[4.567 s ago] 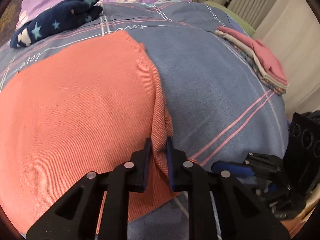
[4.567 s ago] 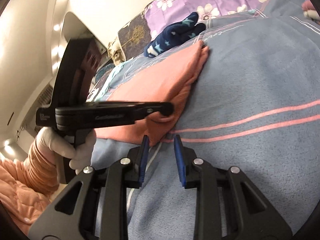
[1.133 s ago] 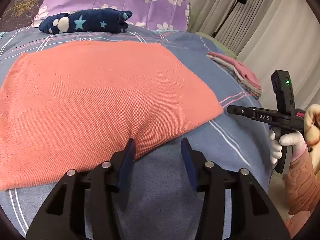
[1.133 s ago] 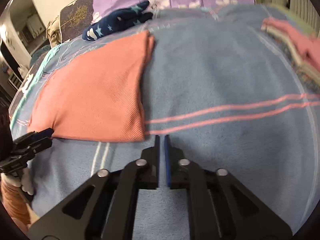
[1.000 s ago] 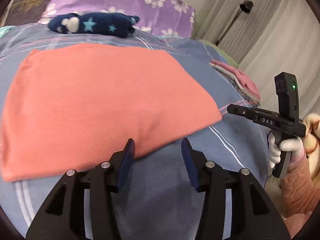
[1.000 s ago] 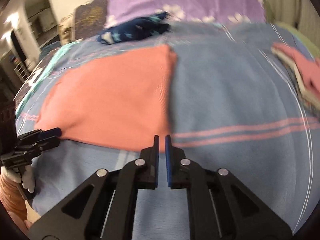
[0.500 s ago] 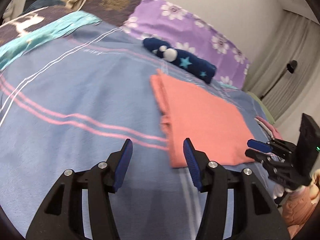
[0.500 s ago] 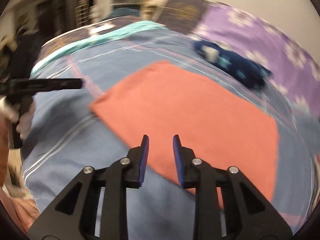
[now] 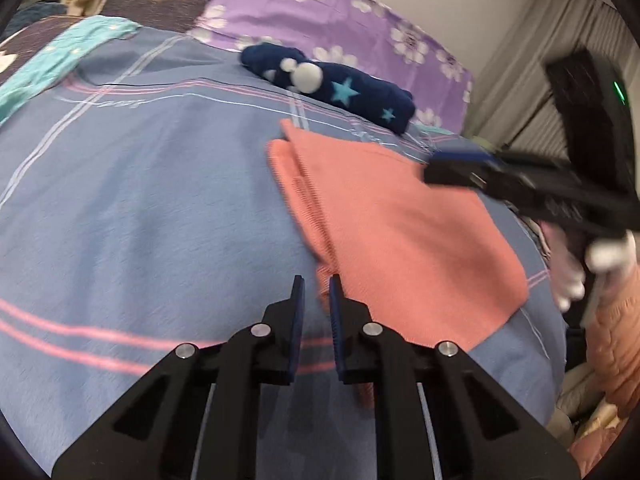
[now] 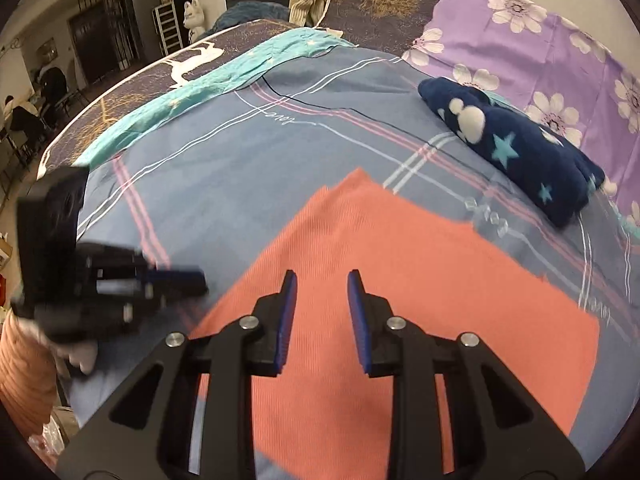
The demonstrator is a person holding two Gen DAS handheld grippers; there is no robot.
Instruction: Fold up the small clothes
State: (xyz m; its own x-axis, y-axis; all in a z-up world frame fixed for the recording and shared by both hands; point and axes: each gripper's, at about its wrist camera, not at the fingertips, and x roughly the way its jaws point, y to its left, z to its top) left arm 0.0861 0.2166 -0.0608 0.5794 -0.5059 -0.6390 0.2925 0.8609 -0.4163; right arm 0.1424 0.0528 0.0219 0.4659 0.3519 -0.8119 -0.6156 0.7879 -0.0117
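Lying flat on the blue plaid bedspread (image 9: 132, 184), the coral garment (image 9: 400, 232) is folded into a rough rectangle, long axis running from the near edge of the bed up toward the navy star-print bundle (image 9: 332, 84) by the purple floral pillow (image 9: 344, 8).

Left gripper (image 9: 317, 300): fingers nearly together, narrow gap, nothing between them that I can see. Tips sit just off the garment's near-left corner; the cloth lies ahead and to the right of them. That left side shows stacked ribbed layers, so it looks like the loose-edge side.

Right gripper (image 10: 322, 300): fingers spread apart, empty, hovering over the middle of the coral garment (image 10: 420, 280), pointed along its length toward the far end. Touching or just above, can't tell.

Judgement: next is probably another fold. The left gripper is nearer the near-left corner; the right is already over the cloth and would need to shift toward an edge before it can pinch. Motion blur on both tools when seen from the other camera.

Risk: pinching only the top layer at the stacked edge would pull the fold open.
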